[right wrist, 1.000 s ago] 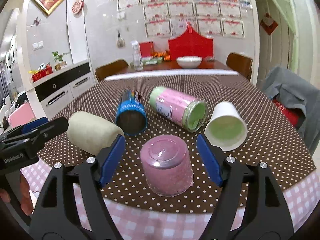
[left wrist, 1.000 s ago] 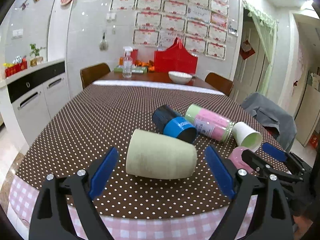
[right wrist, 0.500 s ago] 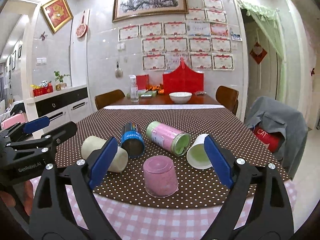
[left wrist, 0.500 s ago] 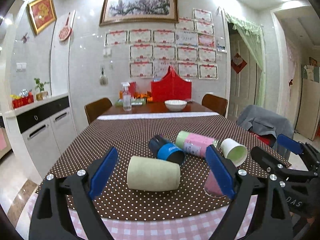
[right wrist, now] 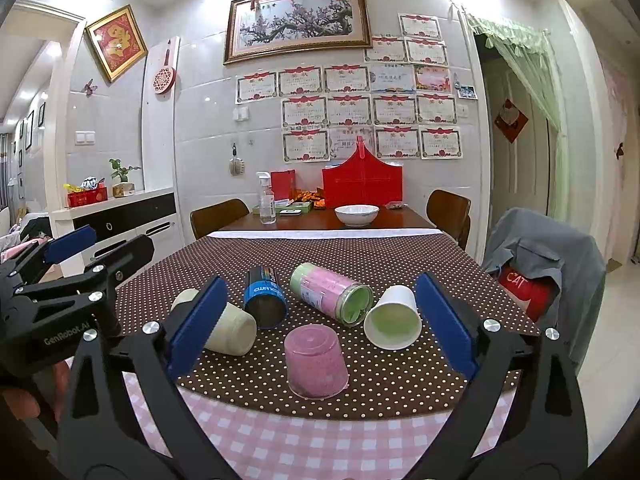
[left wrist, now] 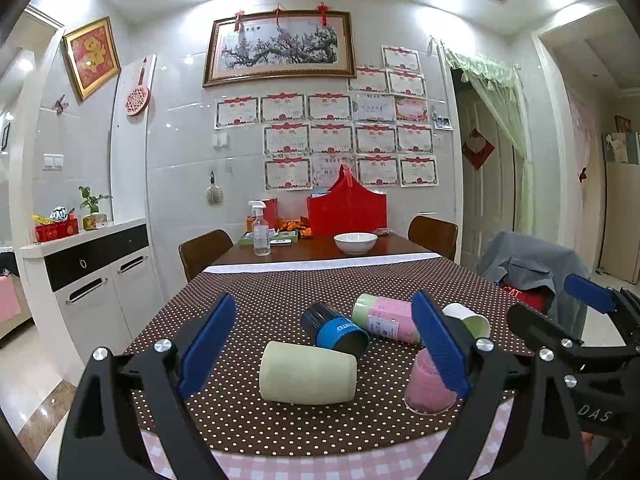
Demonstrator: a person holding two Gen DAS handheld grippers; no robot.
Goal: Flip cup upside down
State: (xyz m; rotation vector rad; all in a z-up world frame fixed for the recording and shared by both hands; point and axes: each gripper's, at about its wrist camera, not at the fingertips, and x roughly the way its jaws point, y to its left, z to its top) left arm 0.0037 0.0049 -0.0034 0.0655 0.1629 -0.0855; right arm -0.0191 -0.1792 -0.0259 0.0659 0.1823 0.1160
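Both jaws wide, empty: right gripper (right wrist: 320,330), left gripper (left wrist: 322,346). Pink cup (right wrist: 316,362) upside down on table (right wrist: 360,256) w/ polka-dot cloth. Beige cup (left wrist: 307,372), blue can (right wrist: 264,298), pink jar (right wrist: 332,294), white paper cup (right wrist: 394,322) lie sideways.

The left claw's blue pad (left wrist: 438,344) hides part of the pink cup (left wrist: 426,390); the wall certificates (right wrist: 348,80) are unreadable.

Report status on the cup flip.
Left gripper open, empty. Right gripper open, empty. Pink cup upside down on table. Cream cup on its side. Nothing blocking.
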